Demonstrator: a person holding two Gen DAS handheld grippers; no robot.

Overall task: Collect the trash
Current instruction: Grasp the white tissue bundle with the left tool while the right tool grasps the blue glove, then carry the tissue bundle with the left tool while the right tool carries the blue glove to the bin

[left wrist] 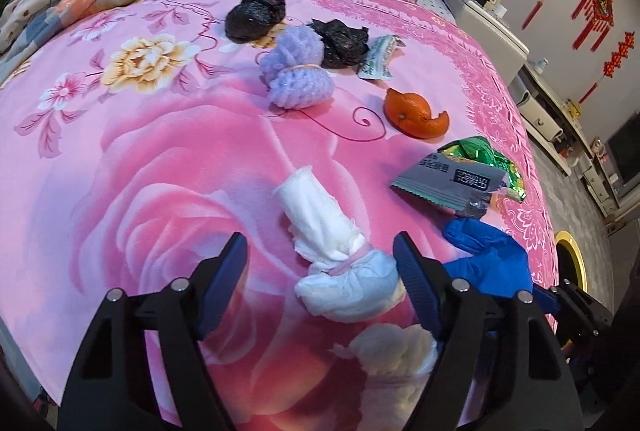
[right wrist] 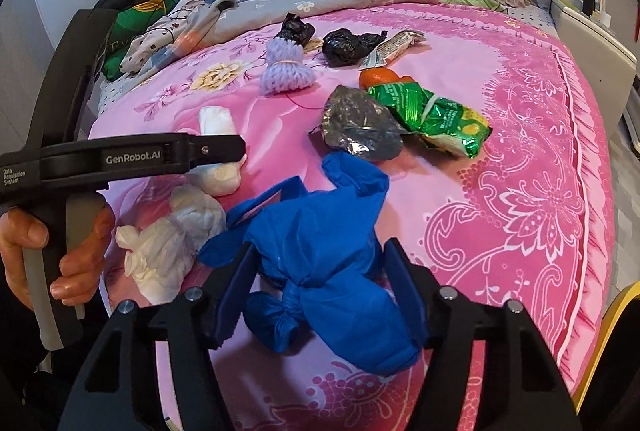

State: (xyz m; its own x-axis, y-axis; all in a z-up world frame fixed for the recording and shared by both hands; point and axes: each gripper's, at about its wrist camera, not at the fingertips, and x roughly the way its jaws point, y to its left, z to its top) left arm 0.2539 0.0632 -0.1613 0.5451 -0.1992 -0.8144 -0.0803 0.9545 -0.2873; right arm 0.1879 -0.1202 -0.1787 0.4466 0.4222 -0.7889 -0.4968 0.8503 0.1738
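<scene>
**Both grippers lowered over bundles on the pink bedspread**

While the left gripper hangs low in the left wrist view, its jaws stand partly open around a white tied bundle lying on the pink floral bedspread. The right-hand finger touches or nearly touches the bundle's lower end; the left-hand finger stands clear of it, so the bundle is between the jaws but not gripped. A second white wad lies at the bottom of that frame, just below the fingers.

In the right wrist view, the right gripper has its jaws partly open on either side of a knotted blue bag at lower centre. Both fingers sit close against the blue material; whether they press it I cannot tell.

Farther up the bedspread lie a grey foil wrapper and a green snack packet touching each other at centre right, an orange peel, a lilac knitted bundle, two crumpled black bags and a white wrapper. At the left edge of the right wrist view a hand holds the other gripper's handle.
</scene>
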